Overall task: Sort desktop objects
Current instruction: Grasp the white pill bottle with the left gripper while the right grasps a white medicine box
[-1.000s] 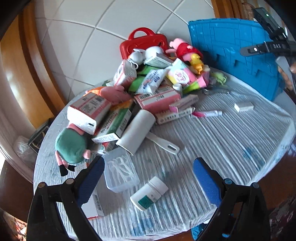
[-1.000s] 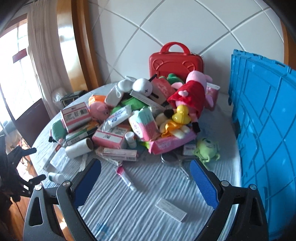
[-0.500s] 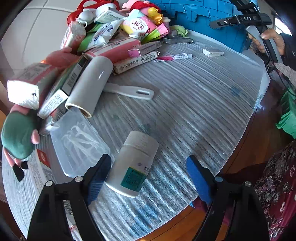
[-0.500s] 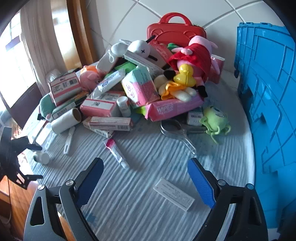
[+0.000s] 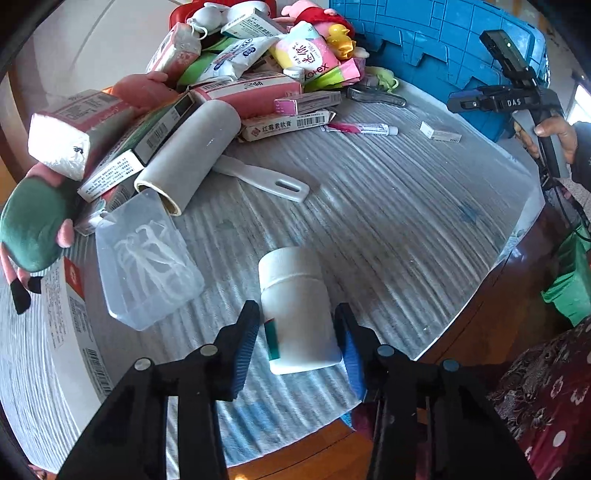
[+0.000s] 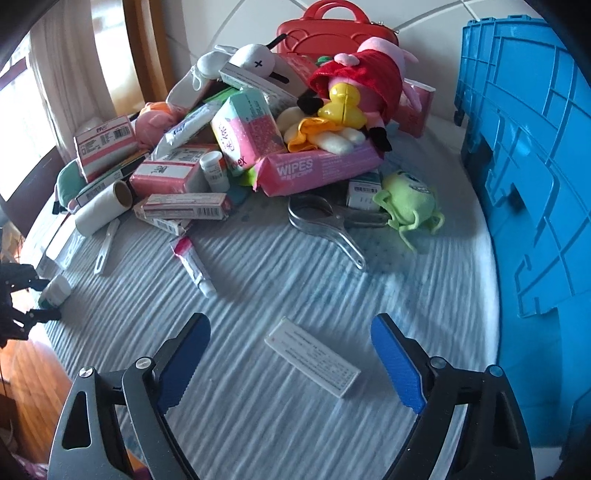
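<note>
- The blue crate (image 6: 535, 184) stands on the right of the worktop (image 6: 369, 288), one of it in view. I judge it the likeliest place for sorted things, though nothing shows inside it.
- One red case (image 6: 332, 29) stands behind the heap at the far side.
- The step in hand, as I judge it, is the first pick-up: both tools are down at loose things on the near side of the heap, and nothing has yet been lifted.
- One lint roller (image 5: 192, 147) lies at the heap's edge, its white handle toward the open worktop.
- One clear plastic box (image 5: 147, 258) of floss picks lies just beside it.
- The left hand-held gripper (image 5: 295, 339) has just been closing around the white pill bottle (image 5: 295, 306), which lies on its side near the front edge. The pads sit at the bottle's two sides; the left pad looks to touch, the right I cannot tell for sure.
- Next for the left: finish the squeeze, then lift straight up so that the round bottle does not roll out.
- The right hand-held gripper (image 6: 291, 354) stands wide open, its jaws having just been closing a little, with the small flat white box (image 6: 314, 358) between them and untouched.
- Next for the right: come lower and close across the box's narrow width, since it lies slantwise.
- One metal clip (image 6: 325, 225), one pink-capped tube (image 6: 194, 266).
</note>
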